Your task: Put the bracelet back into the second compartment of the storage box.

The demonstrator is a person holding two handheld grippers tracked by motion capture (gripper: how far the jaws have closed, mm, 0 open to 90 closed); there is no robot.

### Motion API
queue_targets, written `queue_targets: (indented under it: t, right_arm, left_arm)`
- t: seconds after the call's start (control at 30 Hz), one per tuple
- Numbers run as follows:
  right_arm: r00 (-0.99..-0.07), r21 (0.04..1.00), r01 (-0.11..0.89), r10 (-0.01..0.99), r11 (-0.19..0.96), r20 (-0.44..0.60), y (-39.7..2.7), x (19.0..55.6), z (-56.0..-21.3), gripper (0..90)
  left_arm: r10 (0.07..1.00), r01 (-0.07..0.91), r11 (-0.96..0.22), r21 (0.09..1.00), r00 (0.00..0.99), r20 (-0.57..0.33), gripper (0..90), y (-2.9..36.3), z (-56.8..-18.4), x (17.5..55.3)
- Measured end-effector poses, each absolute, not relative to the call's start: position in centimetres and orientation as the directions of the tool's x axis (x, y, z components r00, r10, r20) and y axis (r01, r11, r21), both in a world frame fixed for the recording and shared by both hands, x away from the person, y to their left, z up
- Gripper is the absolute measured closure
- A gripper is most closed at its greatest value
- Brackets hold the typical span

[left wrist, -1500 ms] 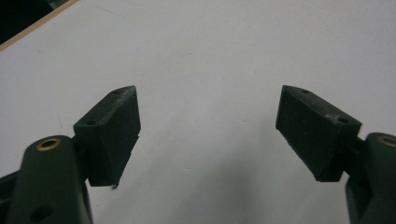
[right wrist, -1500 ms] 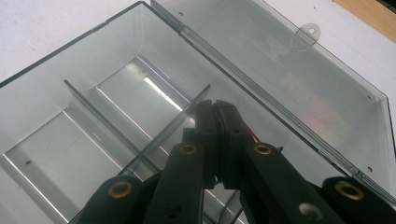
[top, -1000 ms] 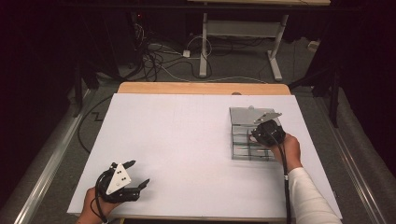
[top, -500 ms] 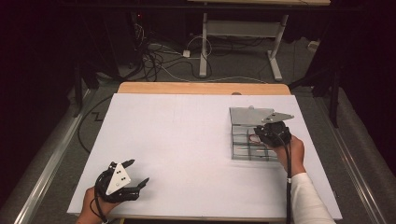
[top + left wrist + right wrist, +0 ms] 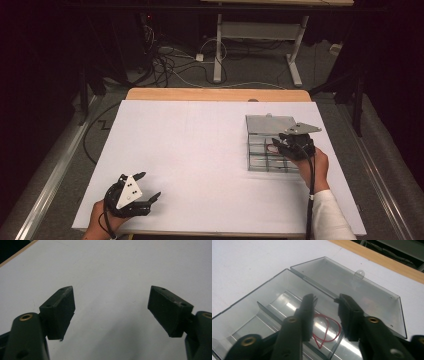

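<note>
Hovering right tongs [image 5: 325, 315], box [image 5: 242, 312] rim seemingly near

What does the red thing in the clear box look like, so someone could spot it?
On the white table, find the clear plastic box with its lid open. In the compartment under the right gripper lies a thin red loop, the box's one coloured item.

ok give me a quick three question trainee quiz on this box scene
1. True or false: the clear box has its lid shut.
2. What lies in the compartment under the right gripper? A) a red wire loop B) a blue screw C) a coin
3. Fill in: the left gripper hovers over bare white ____.

Key:
1. False, the lid lies open.
2. A, the red wire loop; the jaws, just opening, do not touch it.
3. Table.
</note>
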State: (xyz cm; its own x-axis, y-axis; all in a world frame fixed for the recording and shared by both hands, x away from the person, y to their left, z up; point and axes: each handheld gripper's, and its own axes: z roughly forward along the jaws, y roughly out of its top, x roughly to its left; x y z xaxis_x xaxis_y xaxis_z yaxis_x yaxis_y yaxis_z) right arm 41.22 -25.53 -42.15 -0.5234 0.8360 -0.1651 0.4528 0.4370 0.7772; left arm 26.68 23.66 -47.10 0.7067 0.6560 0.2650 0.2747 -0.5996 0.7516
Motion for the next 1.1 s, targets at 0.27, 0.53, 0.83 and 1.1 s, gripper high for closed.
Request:
queue_targets:
  t: [0.27,0.53,0.83,1.1]
  right_arm:
    - [-0.508,0.804,0.423,0.844,0.418,-0.172,-25.34,40.84,-41.81,48.6]
    - [-0.449,0.840,0.418,0.882,0.347,-0.142,-25.47,40.83,-41.77,22.0]
    - [-0.429,0.852,0.410,0.893,0.326,-0.135,-25.24,40.79,-41.78,16.4]
    - [-0.435,0.876,0.370,0.891,0.310,-0.132,-24.86,40.21,-41.28,16.4]
  left_arm:
    - [0.654,0.277,-0.604,0.747,0.708,0.266,21.0,23.62,-47.17,26.71]
    - [0.653,0.278,-0.605,0.746,0.710,0.264,20.9,23.51,-47.24,26.77]
    - [0.651,0.279,-0.608,0.743,0.712,0.265,20.9,23.51,-47.27,26.78]
    - [0.647,0.280,-0.611,0.741,0.715,0.264,21.0,23.46,-47.34,26.81]
